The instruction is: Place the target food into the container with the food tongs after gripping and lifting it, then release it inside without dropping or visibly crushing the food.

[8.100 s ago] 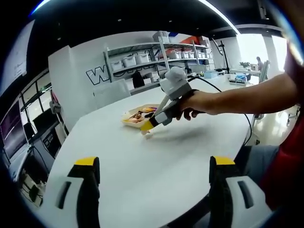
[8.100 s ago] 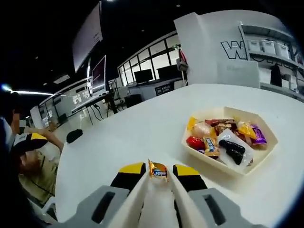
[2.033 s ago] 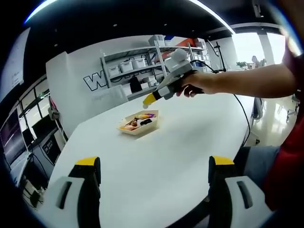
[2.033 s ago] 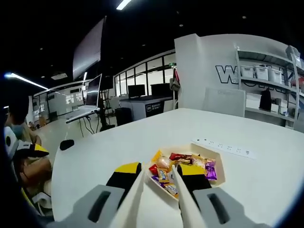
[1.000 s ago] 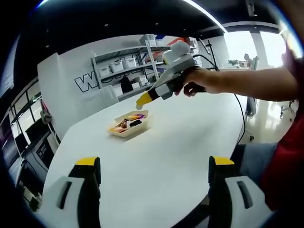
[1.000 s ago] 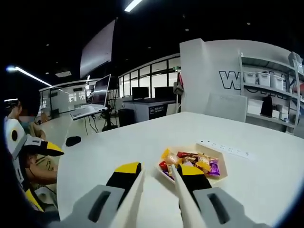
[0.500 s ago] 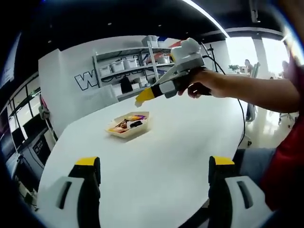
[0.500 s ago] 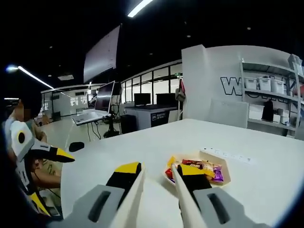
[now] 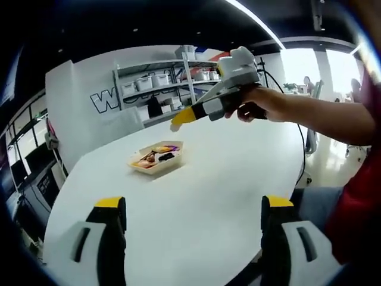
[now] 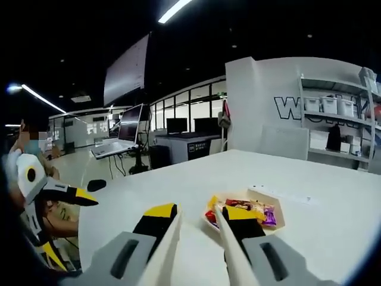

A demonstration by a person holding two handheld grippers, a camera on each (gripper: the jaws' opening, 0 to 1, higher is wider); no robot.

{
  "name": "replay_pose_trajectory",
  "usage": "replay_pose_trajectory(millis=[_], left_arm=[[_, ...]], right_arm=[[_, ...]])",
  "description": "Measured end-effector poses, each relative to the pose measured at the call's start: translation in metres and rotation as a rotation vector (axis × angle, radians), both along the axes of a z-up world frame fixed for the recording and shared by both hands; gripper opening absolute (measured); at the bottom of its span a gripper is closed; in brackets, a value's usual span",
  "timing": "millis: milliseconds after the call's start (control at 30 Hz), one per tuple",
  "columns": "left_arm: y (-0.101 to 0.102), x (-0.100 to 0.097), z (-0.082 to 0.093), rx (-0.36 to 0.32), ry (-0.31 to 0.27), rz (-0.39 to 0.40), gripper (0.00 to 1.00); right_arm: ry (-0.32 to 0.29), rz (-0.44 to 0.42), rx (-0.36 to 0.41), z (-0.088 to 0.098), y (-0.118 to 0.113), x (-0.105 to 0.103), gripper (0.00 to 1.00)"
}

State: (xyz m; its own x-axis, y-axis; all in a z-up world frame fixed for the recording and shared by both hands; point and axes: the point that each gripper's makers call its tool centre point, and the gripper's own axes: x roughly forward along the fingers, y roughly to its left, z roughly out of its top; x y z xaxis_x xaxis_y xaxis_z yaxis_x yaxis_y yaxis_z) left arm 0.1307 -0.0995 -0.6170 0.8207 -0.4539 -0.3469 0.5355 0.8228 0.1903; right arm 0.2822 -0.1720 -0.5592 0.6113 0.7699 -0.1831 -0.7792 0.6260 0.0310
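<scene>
A shallow beige container holding wrapped candies sits on the white table. In the left gripper view a hand holds my right gripper high in the air, above and to the right of the container. In the right gripper view the white tong blades stand apart with nothing between them. The candies lie in the container well below and beyond my right gripper. My left gripper hangs wide open over the near table, holding nothing. It also appears at the left of the right gripper view.
A white power strip lies on the table behind the container. Shelves with storage boxes line the back wall. A seated person and desks with monitors are off the table's far side. The table edge curves near the operator's legs.
Eight seconds ago the tongs held an orange candy; now they are empty. Over the last second my right gripper has drawn up and back from the container. Left jaws unchanged.
</scene>
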Motion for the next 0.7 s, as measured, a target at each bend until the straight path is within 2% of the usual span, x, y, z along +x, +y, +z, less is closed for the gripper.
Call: replay_pose_trajectory(millis=[367, 500, 567, 700], left_arm=[[-0.011, 0.005, -0.003, 0.008, 0.006, -0.041, 0.91], [-0.012, 0.004, -0.004, 0.014, 0.001, -0.061, 0.81], [-0.013, 0.004, -0.005, 0.013, 0.012, -0.071, 0.81], [-0.012, 0.006, 0.002, -0.082, 0.015, -0.068, 0.8]], right_arm=[[0.002, 0.014, 0.0, 0.0, -0.002, -0.015, 0.25], [0.007, 0.033, 0.014, 0.003, 0.0, -0.02, 0.25], [0.006, 0.045, 0.015, 0.004, 0.001, -0.021, 0.25], [0.008, 0.073, 0.02, 0.004, 0.007, -0.032, 0.25]])
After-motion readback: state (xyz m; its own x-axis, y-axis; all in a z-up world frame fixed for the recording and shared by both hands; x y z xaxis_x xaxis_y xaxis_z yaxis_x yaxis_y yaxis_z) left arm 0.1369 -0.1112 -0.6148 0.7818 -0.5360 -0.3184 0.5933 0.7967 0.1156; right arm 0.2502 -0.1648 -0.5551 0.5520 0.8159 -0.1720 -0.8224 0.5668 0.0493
